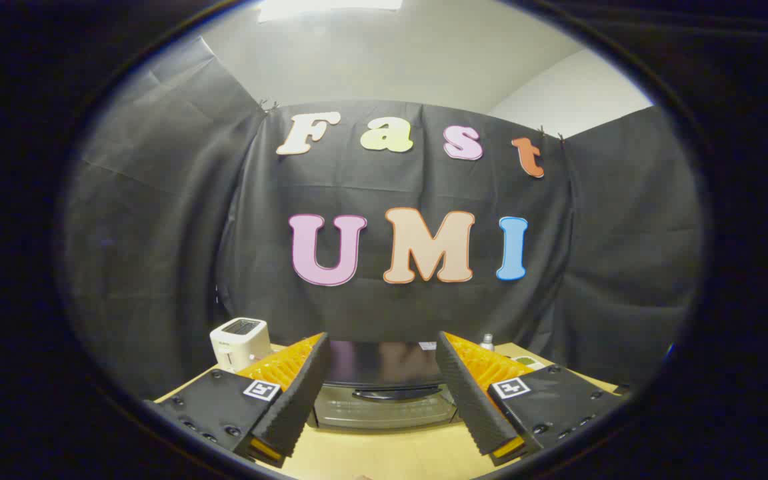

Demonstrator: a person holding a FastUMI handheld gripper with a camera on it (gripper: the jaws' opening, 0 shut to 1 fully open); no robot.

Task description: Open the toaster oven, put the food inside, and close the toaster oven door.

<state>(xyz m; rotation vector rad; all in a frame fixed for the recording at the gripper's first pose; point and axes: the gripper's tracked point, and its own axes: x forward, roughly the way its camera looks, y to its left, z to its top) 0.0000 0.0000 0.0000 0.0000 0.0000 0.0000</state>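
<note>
The toaster oven (384,400) stands on the wooden table (384,453), straight ahead of my fingers and seen between them. It has a dark top and a glass door with a black handle (394,395) across the upper edge; the door is closed. My gripper (384,393) is open, its ribbed black pads spread wide with nothing between them. The left finger (297,393) and right finger (471,393) frame the oven, still some way short of it. I cannot make out the food.
A white pop-up toaster (241,342) stands at the back left of the table, beyond the left finger. A small silver-topped bottle (487,342) and a pale dish (527,362) sit behind the right finger. Black cloth closes the booth on all sides.
</note>
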